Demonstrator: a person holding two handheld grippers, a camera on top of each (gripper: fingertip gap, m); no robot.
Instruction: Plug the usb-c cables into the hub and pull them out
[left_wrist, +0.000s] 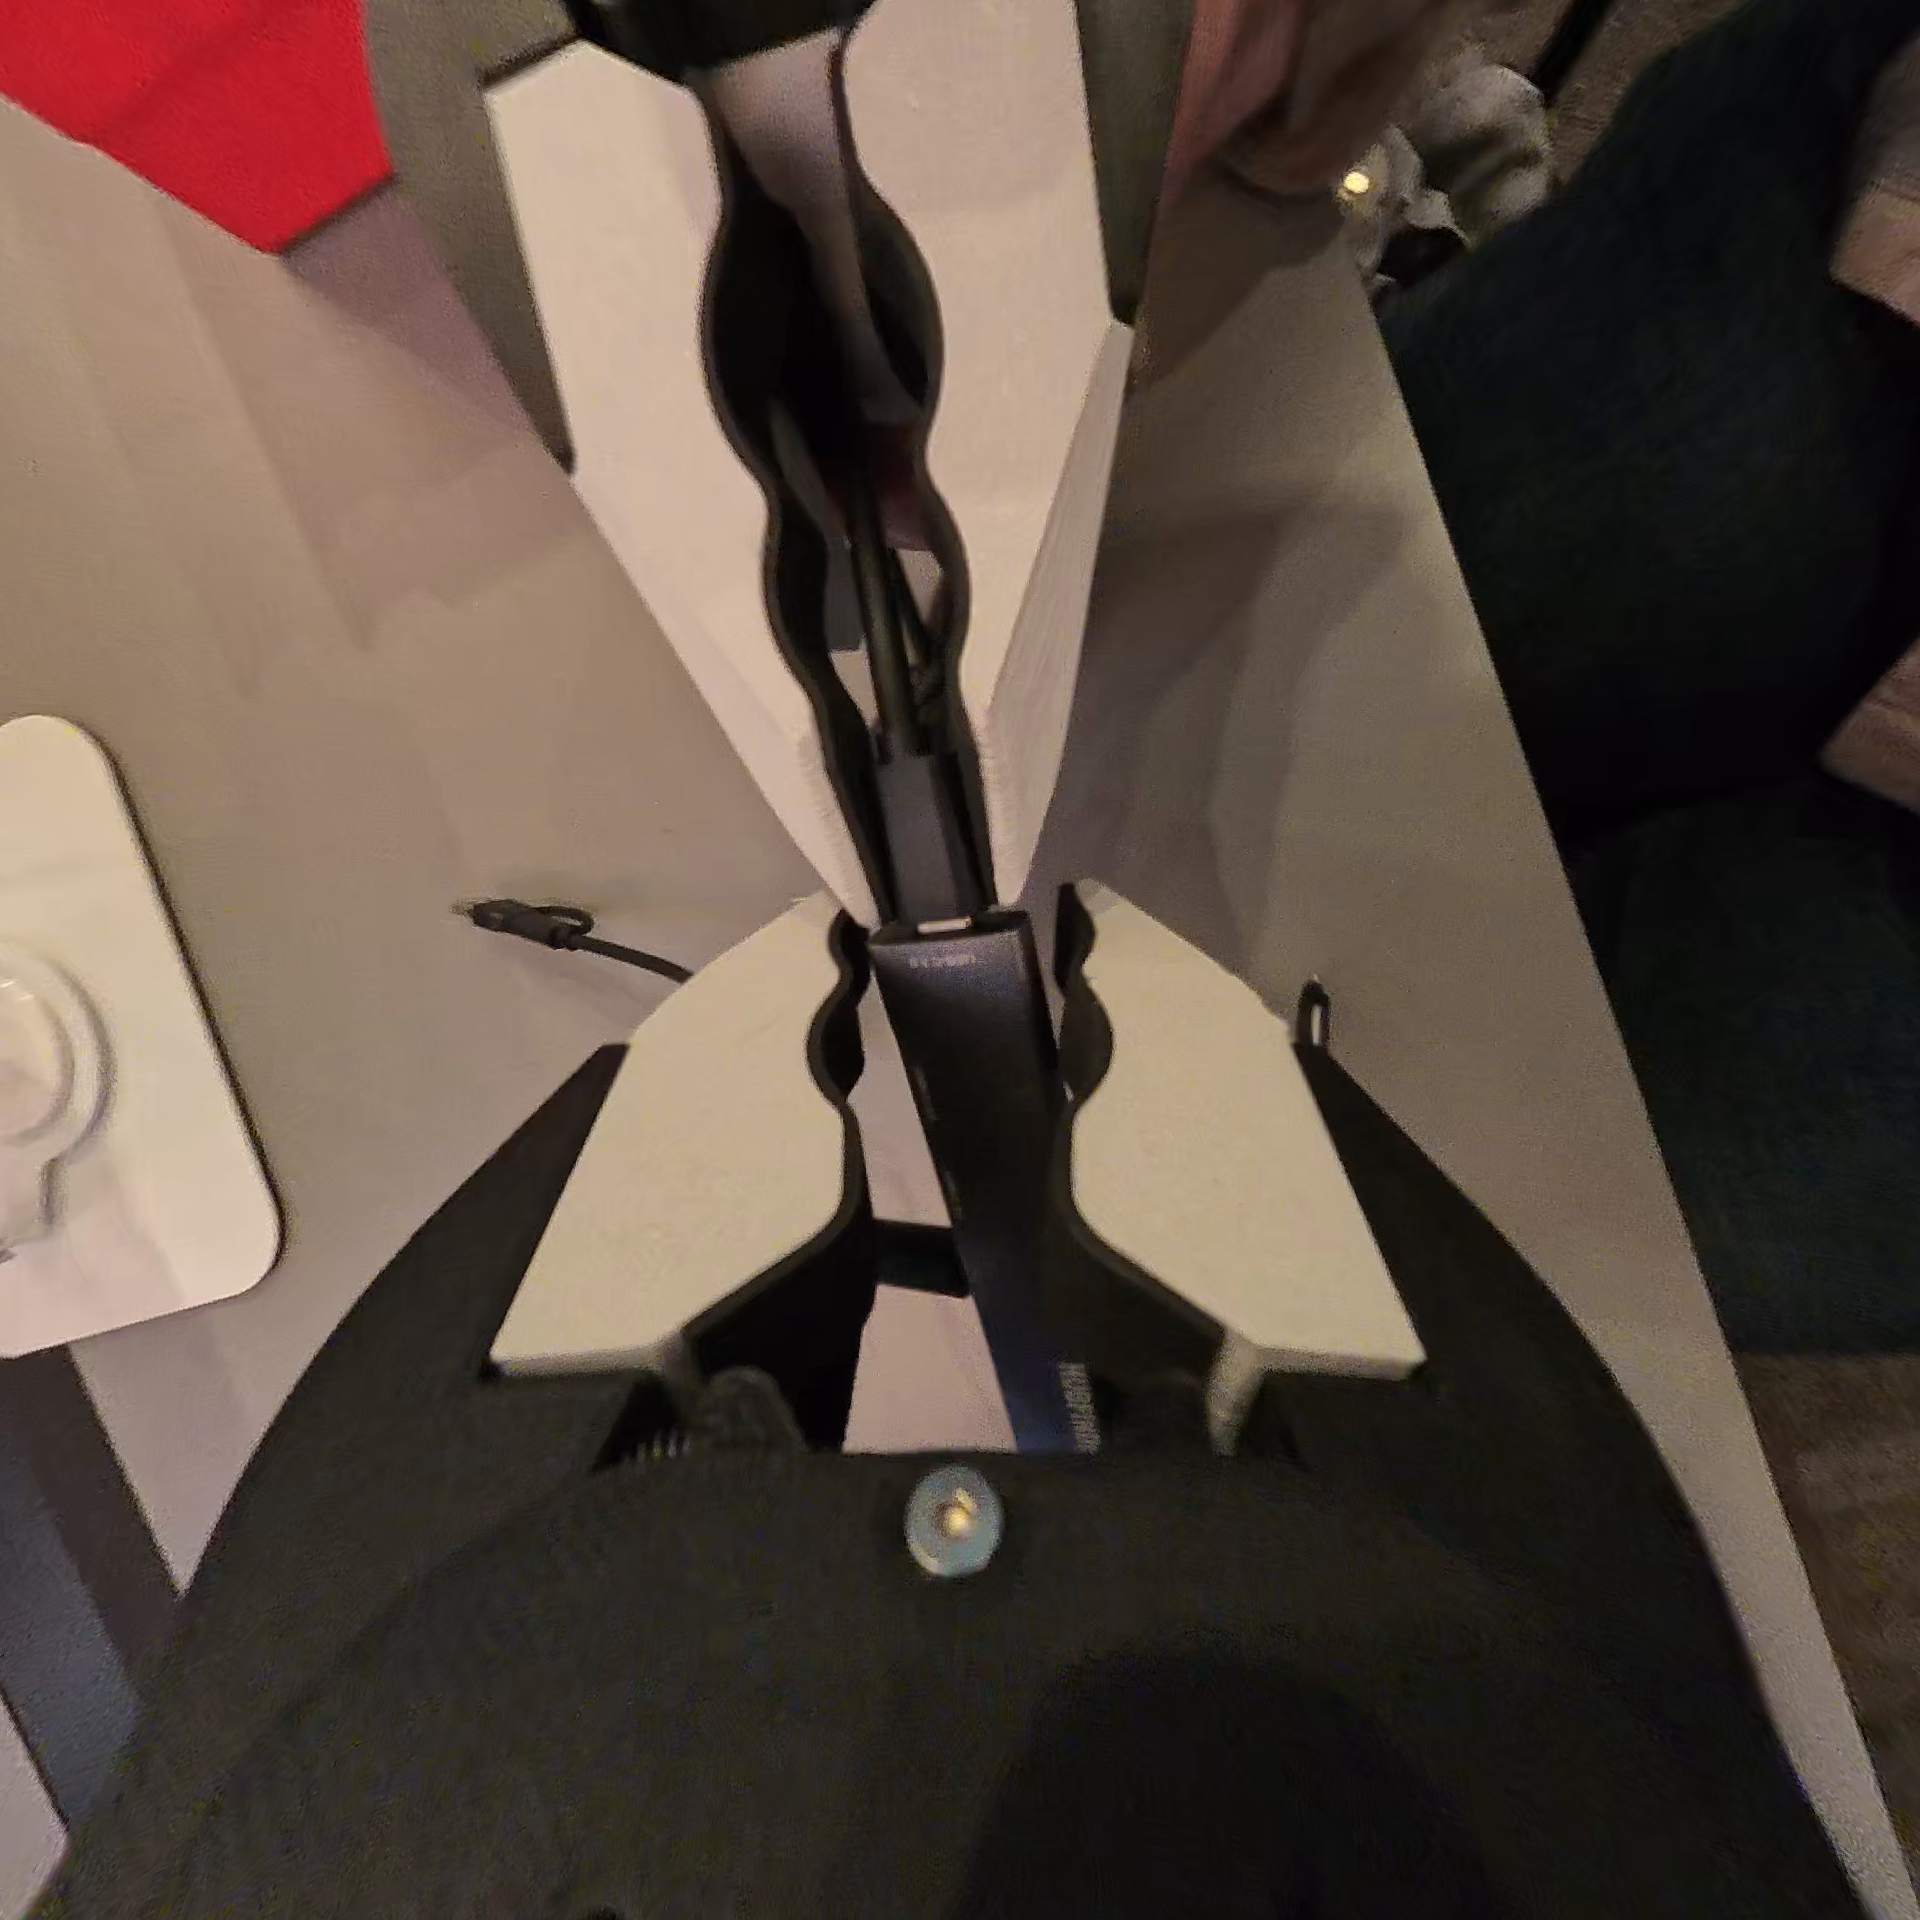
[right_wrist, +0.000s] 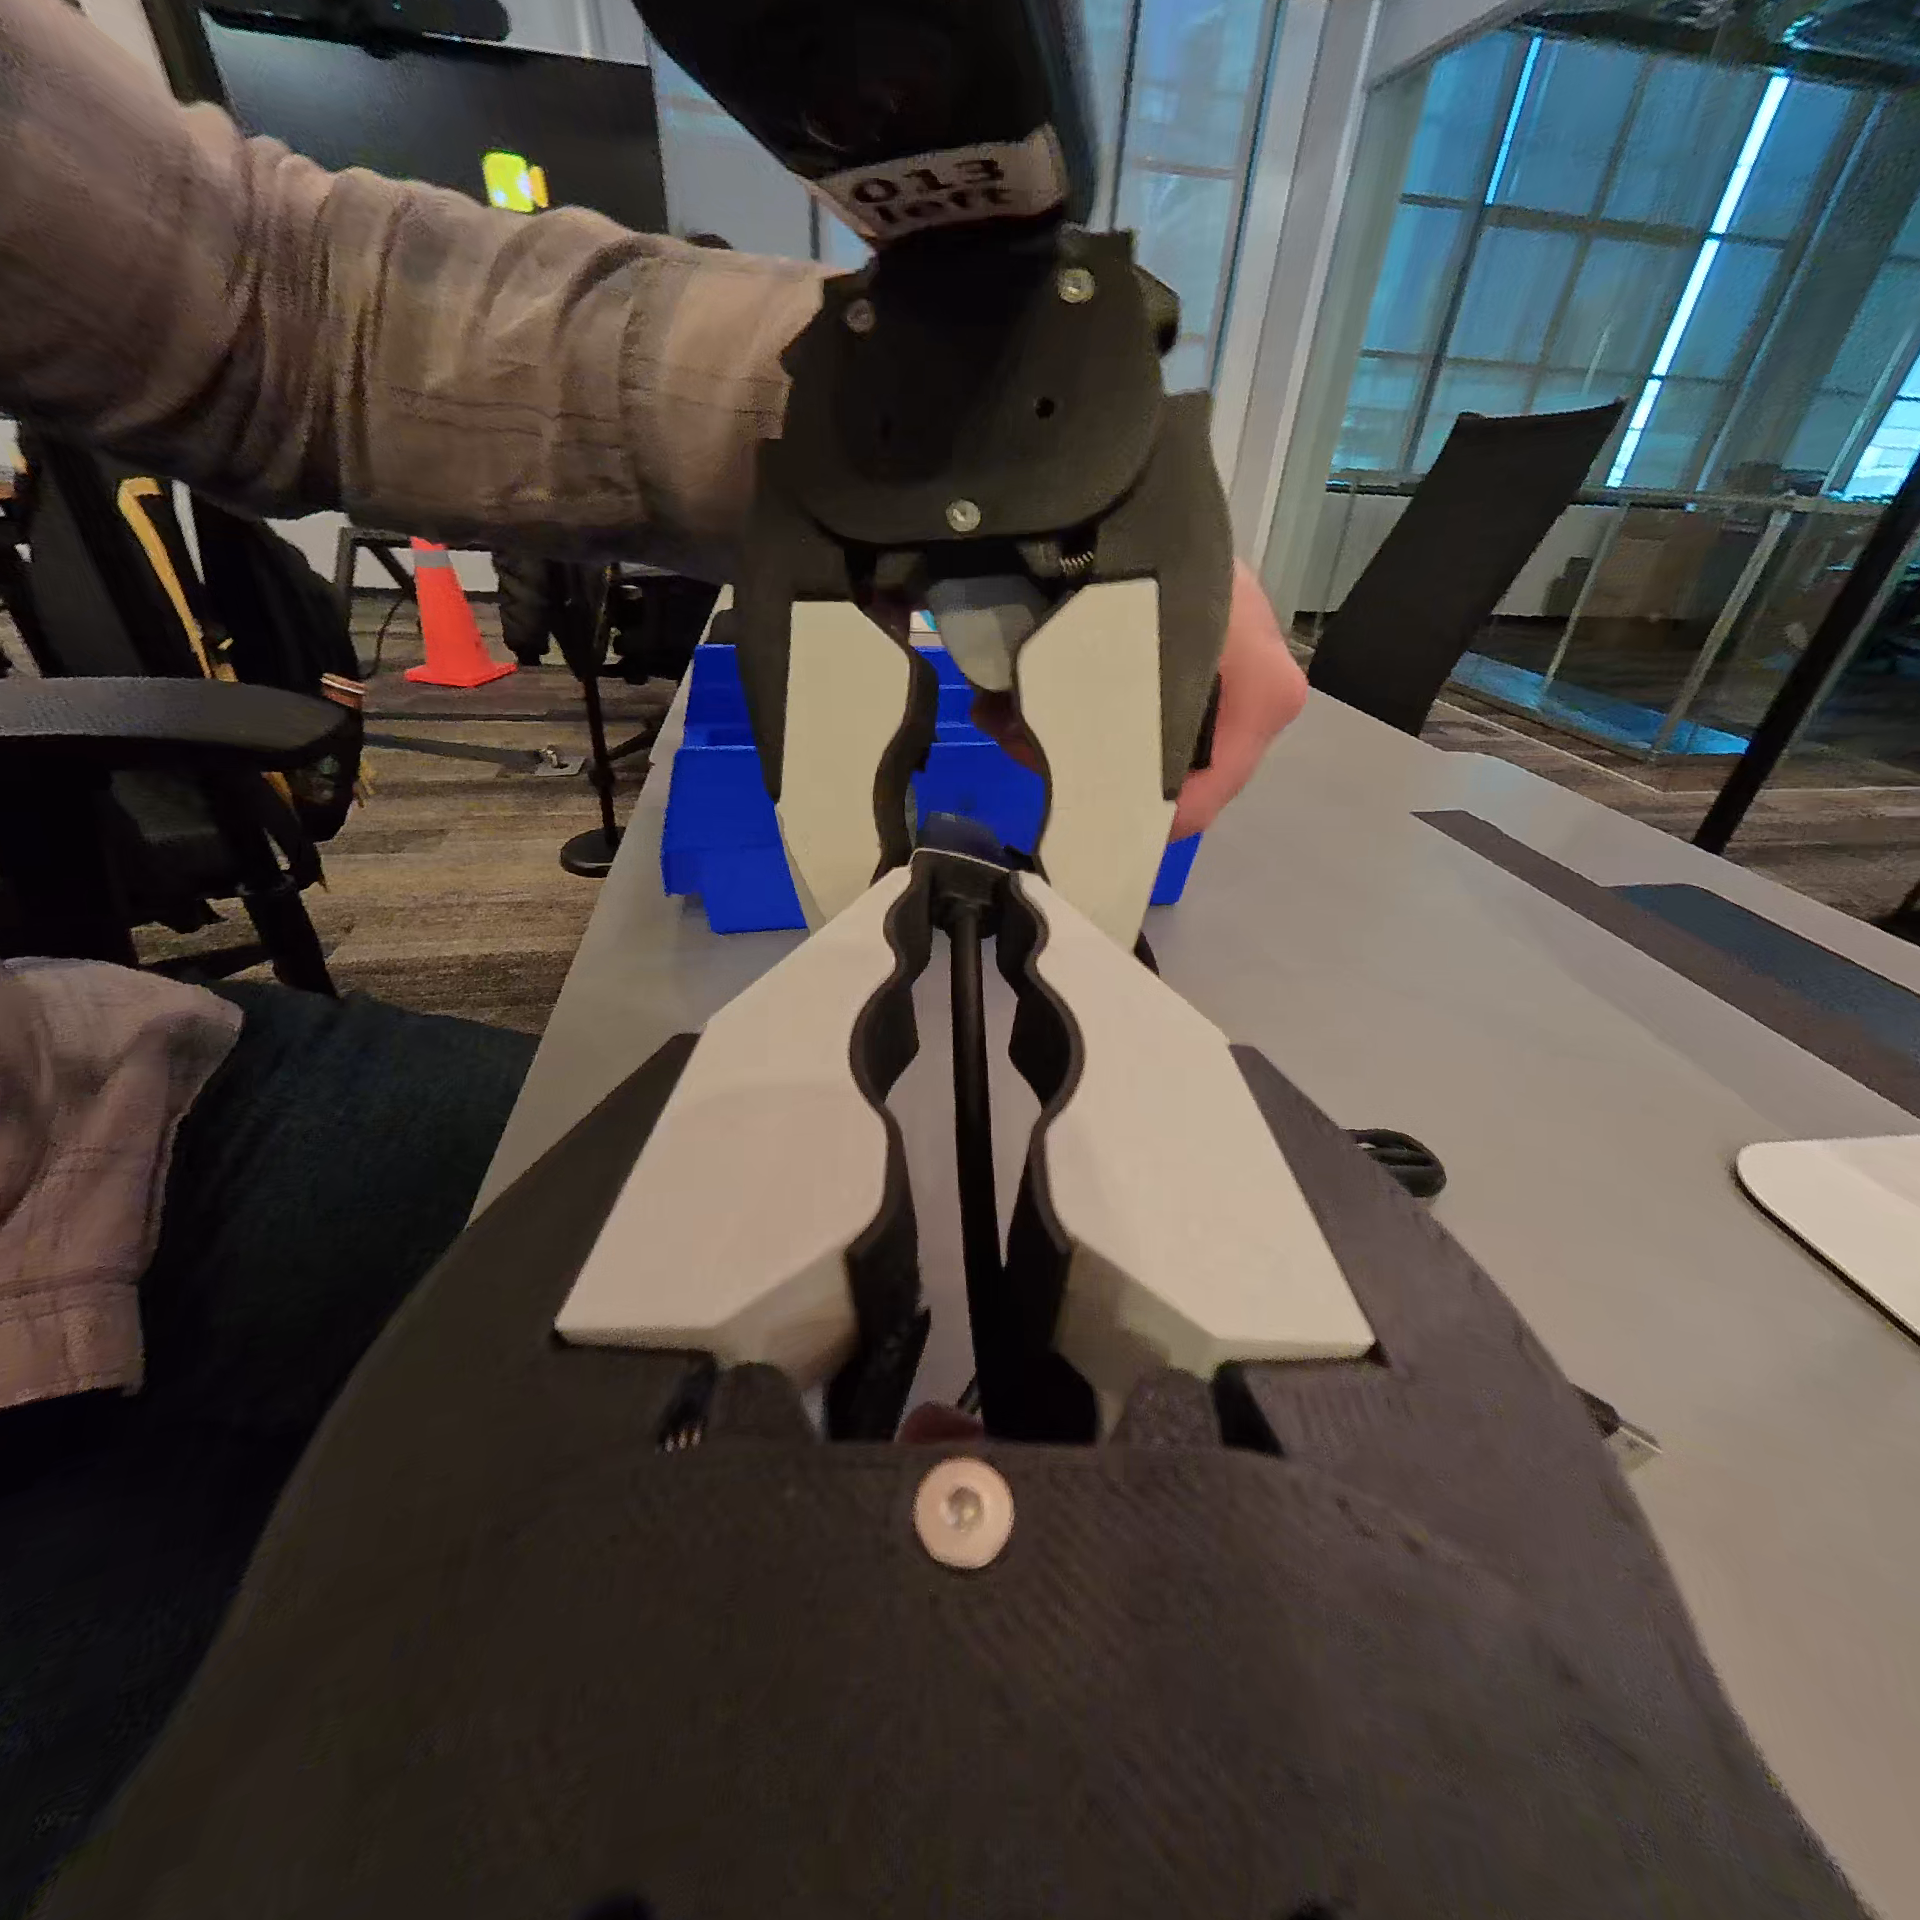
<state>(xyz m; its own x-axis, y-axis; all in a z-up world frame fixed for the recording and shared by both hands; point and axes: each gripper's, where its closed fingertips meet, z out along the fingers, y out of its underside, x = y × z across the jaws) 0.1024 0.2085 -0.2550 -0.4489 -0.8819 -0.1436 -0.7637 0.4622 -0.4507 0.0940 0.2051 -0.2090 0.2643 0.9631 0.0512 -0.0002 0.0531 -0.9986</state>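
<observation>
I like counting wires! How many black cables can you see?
2. One cable is pinched in the right gripper, meeting the hub. Another cable lies loose on the table. More may be hidden.

- both grippers are matte black printed plastic with a grainy layered texture; the left gripper (left_wrist: 961, 935) and right gripper (right_wrist: 961, 883) look identical
- fingers (right_wrist: 748, 1132) are off-white slabs; inner edges lined with wavy black padding
- a silver screw (right_wrist: 963, 1512) with washer sits dead centre on each body
- white label band (right_wrist: 935, 187) on the left one's handle
- sleeve (right_wrist: 416, 343) is a greyish-tan plaid shirt
</observation>
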